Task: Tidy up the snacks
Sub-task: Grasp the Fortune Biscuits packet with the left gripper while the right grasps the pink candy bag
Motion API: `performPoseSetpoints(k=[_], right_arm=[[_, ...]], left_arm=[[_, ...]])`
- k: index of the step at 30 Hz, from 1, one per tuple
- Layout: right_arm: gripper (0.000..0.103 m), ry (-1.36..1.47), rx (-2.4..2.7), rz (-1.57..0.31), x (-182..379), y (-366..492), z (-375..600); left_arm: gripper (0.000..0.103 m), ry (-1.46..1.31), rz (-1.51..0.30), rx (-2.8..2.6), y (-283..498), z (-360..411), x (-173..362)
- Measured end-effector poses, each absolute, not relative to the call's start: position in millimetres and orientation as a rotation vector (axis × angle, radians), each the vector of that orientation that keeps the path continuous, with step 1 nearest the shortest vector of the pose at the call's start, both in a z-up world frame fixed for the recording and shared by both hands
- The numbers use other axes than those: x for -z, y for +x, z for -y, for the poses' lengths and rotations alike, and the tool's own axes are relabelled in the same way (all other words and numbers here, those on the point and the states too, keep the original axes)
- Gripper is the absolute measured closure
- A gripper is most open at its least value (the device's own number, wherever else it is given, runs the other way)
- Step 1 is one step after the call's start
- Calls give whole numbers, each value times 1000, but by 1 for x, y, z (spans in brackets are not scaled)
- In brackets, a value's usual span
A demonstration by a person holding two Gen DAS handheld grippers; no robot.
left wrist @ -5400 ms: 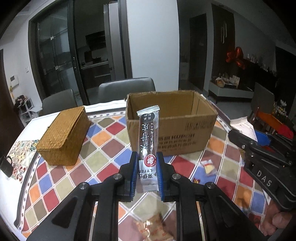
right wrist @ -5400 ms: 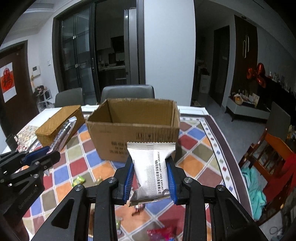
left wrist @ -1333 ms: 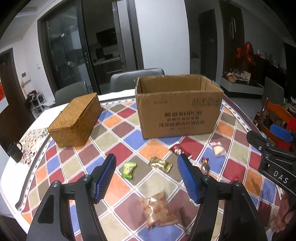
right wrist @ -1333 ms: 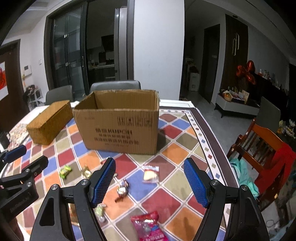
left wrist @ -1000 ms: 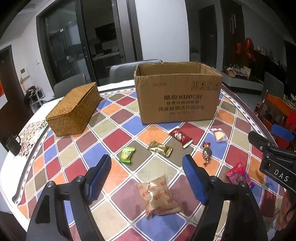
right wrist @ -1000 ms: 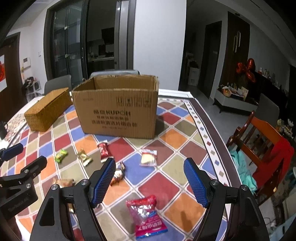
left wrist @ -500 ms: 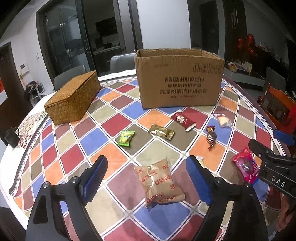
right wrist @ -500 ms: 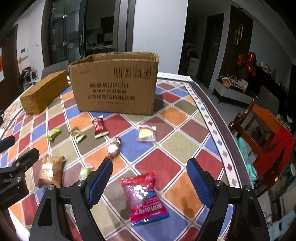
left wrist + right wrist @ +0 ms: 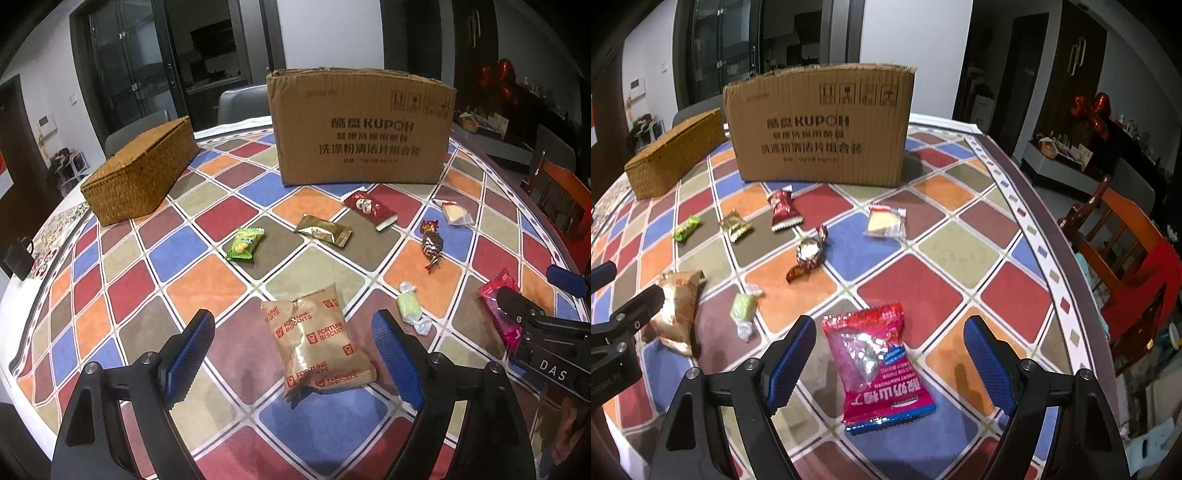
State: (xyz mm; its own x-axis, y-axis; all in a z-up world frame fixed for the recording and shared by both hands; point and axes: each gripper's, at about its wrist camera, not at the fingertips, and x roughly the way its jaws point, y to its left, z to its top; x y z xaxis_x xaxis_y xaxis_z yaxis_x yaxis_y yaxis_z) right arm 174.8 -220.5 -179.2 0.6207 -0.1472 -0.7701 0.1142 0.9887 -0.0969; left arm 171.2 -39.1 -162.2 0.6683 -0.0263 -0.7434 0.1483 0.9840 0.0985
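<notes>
The left gripper (image 9: 293, 354) stands apart around the tan biscuit packet (image 9: 317, 347); the right gripper (image 9: 890, 356) gapes over the pink packet (image 9: 877, 363); the cardboard box (image 9: 360, 127) hides its contents; both packets lie flat on the table (image 9: 207, 284).

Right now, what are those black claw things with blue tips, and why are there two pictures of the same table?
Those are two hand-held grabbers. A person holds one in each hand, and each carries a little camera looking along its fingers, so you get one picture per grabber.

The left gripper hangs open over a tan Fortune Biscuits packet. The right gripper hangs open over a pink-red snack packet. Neither holds anything.

On the checkered tablecloth lie more snacks: a green candy packet, a gold packet, a red packet, a foil-wrapped candy, a pale green sweet and a clear-wrapped yellow snack. Behind them stand a cardboard box and a wicker basket.
</notes>
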Motion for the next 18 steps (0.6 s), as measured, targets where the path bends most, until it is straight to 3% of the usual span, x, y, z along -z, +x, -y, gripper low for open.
performPoseSetpoints(k=[12, 14, 18], right_arm=[[20, -32, 152, -940, 199, 177, 223], [20, -27, 150, -947, 201, 178, 224], [20, -11, 145, -958, 205, 178, 227]], left_arm=[[17, 143, -881, 93, 178, 39, 180], [19, 139, -891, 95, 180, 39, 184], [33, 139, -917, 105, 183, 42, 191]])
